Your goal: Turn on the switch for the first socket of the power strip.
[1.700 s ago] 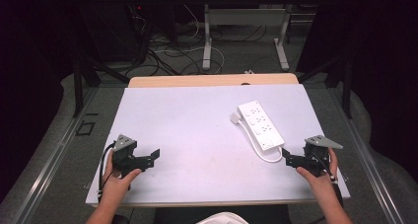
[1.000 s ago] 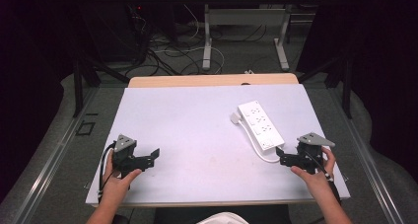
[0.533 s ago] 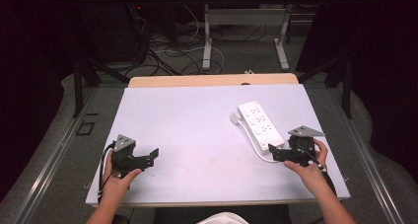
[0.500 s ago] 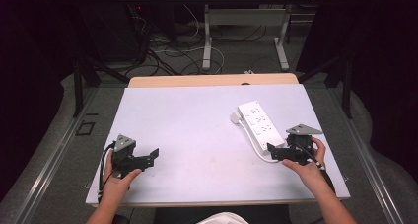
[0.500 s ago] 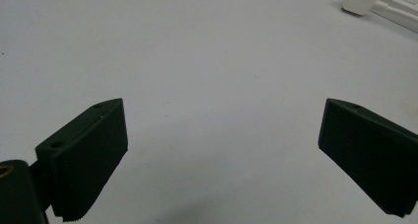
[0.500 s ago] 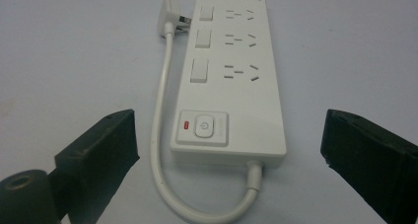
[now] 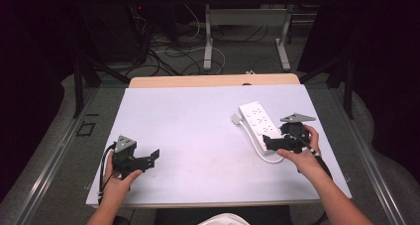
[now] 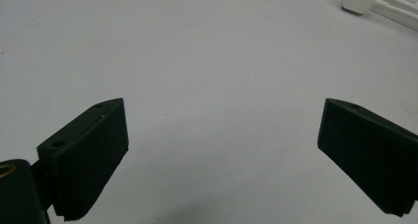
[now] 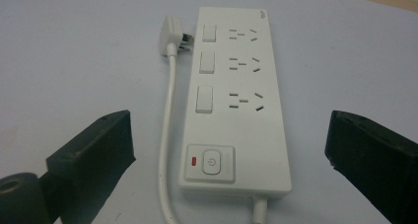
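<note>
Trouble could come, I judge, from the slack white cord (image 9: 166, 135) looping beside the power strip (image 9: 235, 105): if my right claw (image 7: 266, 142), its jaws spread wide at the strip's switch end, closes off-centre, it may catch the cord or skid the smooth casing across the counter (image 7: 198, 121). The strip lies flat on the counter's right half, its plug (image 9: 172, 34) resting by the far end. My left claw (image 7: 154, 156) rests open and empty, well apart.
</note>
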A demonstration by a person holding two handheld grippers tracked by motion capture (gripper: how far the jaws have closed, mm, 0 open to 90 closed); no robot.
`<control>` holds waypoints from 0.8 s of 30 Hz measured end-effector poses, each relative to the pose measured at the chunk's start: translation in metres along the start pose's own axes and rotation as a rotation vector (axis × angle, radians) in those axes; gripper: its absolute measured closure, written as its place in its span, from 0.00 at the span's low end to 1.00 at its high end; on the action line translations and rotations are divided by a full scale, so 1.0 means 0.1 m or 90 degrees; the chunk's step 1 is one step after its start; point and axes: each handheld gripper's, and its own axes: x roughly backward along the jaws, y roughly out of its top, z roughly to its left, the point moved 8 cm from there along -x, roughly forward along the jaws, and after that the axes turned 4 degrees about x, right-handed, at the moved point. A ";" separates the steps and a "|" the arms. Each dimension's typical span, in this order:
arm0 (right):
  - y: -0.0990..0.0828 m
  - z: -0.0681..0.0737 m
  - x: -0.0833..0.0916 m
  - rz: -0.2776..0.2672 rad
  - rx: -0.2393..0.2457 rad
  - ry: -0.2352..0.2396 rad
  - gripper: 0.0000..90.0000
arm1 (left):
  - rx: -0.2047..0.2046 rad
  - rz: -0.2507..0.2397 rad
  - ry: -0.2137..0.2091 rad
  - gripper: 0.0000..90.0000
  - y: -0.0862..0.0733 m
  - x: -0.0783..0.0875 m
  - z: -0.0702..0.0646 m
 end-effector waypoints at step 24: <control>0.24 -0.07 -0.18 0.096 -0.018 0.027 0.03 | -0.004 0.005 0.001 0.06 -0.01 -0.01 0.00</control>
